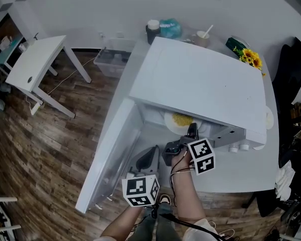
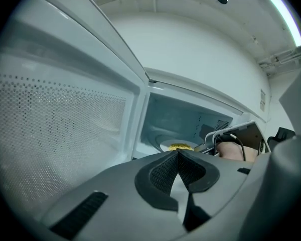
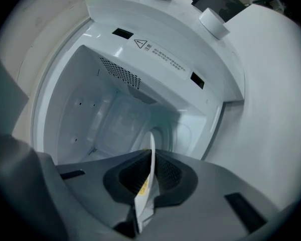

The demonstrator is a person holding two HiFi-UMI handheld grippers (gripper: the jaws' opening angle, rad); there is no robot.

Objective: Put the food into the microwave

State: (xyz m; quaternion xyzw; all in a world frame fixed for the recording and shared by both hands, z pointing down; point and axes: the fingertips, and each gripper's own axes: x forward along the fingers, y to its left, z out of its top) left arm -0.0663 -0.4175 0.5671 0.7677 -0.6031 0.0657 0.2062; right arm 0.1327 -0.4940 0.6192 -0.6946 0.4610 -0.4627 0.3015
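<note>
**Head view.** A white microwave [image 1: 200,84] stands on a white table [image 1: 241,177], and its door [image 1: 110,152] is swung wide open to the left. A white plate [image 1: 169,120] with yellow food [image 1: 182,119] shows in the mouth of the oven, half under the top edge of the casing. The right gripper [image 1: 192,130] reaches in to the plate's near rim. The left gripper [image 1: 154,152] hangs lower, in front of the opening and apart from the plate. Only this view shows the surroundings: sunflowers [image 1: 249,57] and a cup [image 1: 204,37] behind the oven, and a small white desk [image 1: 36,64] on the wooden floor.

**Left gripper view.** The left gripper [image 2: 179,154] has its jaws together with nothing between them. Beyond them the dotted mesh of the door [image 2: 60,129] fills the left side. The plate [image 2: 166,146] and food [image 2: 179,146] lie low inside the oven. From here alone the right hand [image 2: 239,152] is seen from the side, at the plate's right edge.

**Right gripper view.** The right gripper [image 3: 150,157] is clamped on the rim of the plate [image 3: 151,149], which appears edge-on as a thin white blade between the pads. A sliver of yellow shows beside it. The bare oven interior [image 3: 115,119] lies ahead, and two knobs [image 3: 213,23] are at the top. No view shows whether the plate rests on the oven floor or is held just above it.
</note>
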